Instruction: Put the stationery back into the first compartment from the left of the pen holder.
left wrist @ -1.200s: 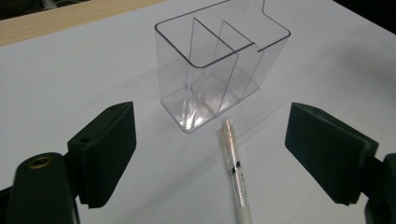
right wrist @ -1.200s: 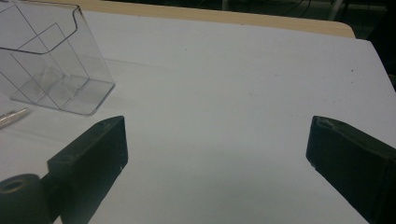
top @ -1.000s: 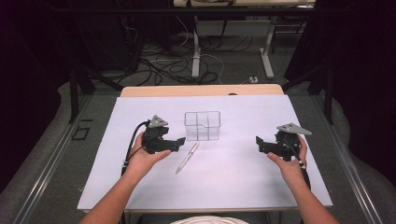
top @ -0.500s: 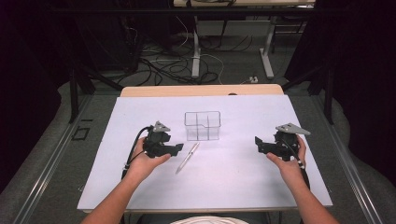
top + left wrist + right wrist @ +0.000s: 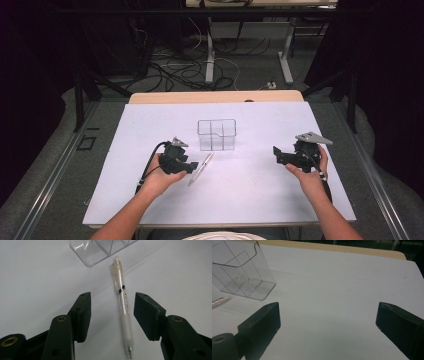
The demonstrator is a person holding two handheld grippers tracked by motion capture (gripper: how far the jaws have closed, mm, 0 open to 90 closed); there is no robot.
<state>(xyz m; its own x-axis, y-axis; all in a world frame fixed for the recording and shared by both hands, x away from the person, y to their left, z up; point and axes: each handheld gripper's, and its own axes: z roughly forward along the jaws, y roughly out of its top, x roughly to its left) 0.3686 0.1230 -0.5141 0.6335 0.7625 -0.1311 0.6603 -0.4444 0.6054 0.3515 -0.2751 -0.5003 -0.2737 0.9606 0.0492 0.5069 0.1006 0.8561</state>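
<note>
A clear pen with a white grip lies on the white table just in front of a clear plastic organizer. My left gripper is open and low over the pen, its jaws straddling the barrel without touching it. My right gripper stands wide open at the right of the table with nothing between its jaws. The pen's end peeks in at the left edge of the right gripper view.
The white sheet covers most of the table, with a wooden strip showing at the far edge. Cables and table legs lie on the floor beyond. The organizer has several compartments.
My left gripper has moved right and toward the pen, so its jaws now straddle it. The right gripper has stayed nearly still.
</note>
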